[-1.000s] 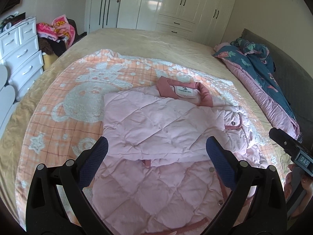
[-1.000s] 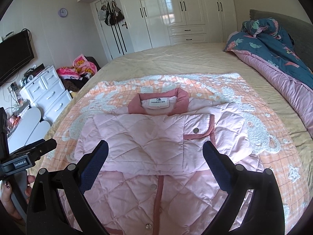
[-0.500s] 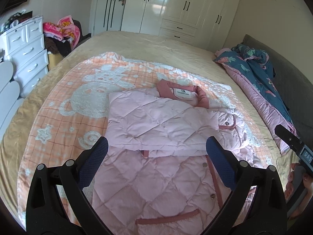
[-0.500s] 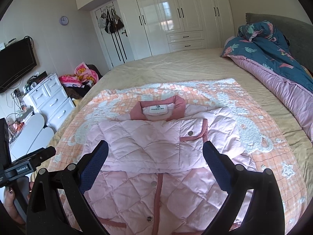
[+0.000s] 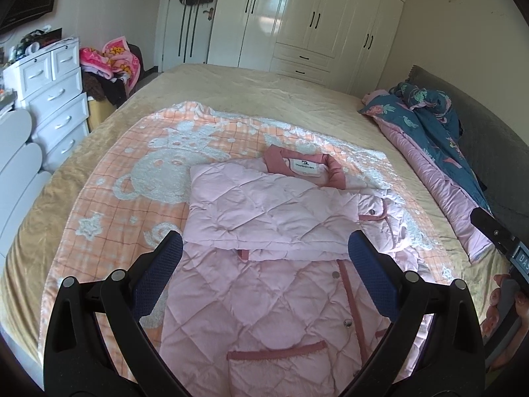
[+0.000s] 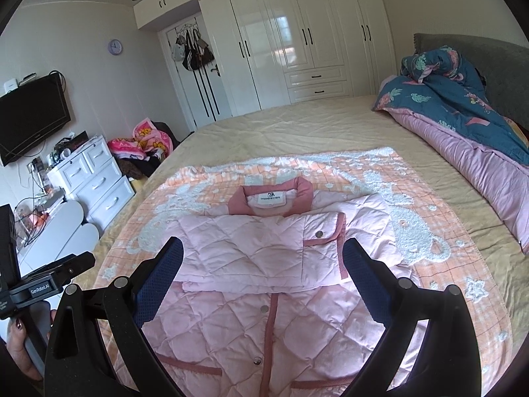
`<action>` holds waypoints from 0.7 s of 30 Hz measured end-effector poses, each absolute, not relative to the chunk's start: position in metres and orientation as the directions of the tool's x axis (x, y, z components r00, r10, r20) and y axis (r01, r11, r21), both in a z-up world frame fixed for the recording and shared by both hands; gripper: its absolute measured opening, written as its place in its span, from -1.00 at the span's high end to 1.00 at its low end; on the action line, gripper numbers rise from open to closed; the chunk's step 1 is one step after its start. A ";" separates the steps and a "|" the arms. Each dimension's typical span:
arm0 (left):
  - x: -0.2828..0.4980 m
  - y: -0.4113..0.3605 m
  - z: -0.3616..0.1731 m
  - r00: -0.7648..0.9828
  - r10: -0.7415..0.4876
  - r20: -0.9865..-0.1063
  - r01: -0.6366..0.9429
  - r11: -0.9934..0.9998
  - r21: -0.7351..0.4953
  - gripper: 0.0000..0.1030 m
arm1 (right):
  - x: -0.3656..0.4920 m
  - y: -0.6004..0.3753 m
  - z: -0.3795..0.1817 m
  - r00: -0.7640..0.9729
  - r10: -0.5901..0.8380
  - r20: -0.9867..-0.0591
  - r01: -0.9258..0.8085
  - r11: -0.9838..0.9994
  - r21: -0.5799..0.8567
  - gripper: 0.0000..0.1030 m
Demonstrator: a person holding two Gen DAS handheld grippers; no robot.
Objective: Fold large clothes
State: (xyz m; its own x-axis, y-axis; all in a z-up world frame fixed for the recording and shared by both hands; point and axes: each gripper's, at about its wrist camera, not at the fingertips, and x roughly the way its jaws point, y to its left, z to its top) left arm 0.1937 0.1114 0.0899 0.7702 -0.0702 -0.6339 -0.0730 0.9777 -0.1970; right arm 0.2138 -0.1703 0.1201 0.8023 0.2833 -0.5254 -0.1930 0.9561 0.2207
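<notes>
The left tool [image 5: 264,258] hangs wide apart, apparently clear above the pink quilted jacket [image 5: 264,218] on the blanket [image 5: 132,178].

The jacket [image 5: 264,264] lies on a blanket [image 5: 155,172] spread on the bed [image 5: 264,89]; a quilt [image 5: 439,145] lies along its right; a dresser [image 5: 56,99] stands left; wardrobes [image 5: 314,23] behind.

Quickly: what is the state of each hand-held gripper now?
Left hand-held gripper: open, holding nothing.
Right hand-held gripper: open, holding nothing.

Pink quilted jacket [image 5: 264,218], orange checked blanket [image 5: 109,205], seemingly floral teal duvet [image 6: 463,99]
</notes>
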 end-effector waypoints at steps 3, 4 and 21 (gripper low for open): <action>0.186 0.109 0.094 0.776 -0.077 -0.626 -0.067 0.977 -0.203 -0.82 | 0.205 -0.171 0.125 0.807 0.286 -0.517 -0.202 0.956 0.213 -0.87; 0.183 0.108 0.095 0.777 -0.082 -0.624 -0.064 0.976 -0.207 -0.82 | 0.201 -0.171 0.127 0.808 0.286 -0.514 -0.205 0.956 0.210 -0.87; 0.145 0.080 0.090 0.771 -0.068 -0.633 -0.051 0.985 -0.167 -0.82 | 0.149 -0.188 0.134 0.818 0.295 -0.494 -0.235 0.955 0.182 -0.92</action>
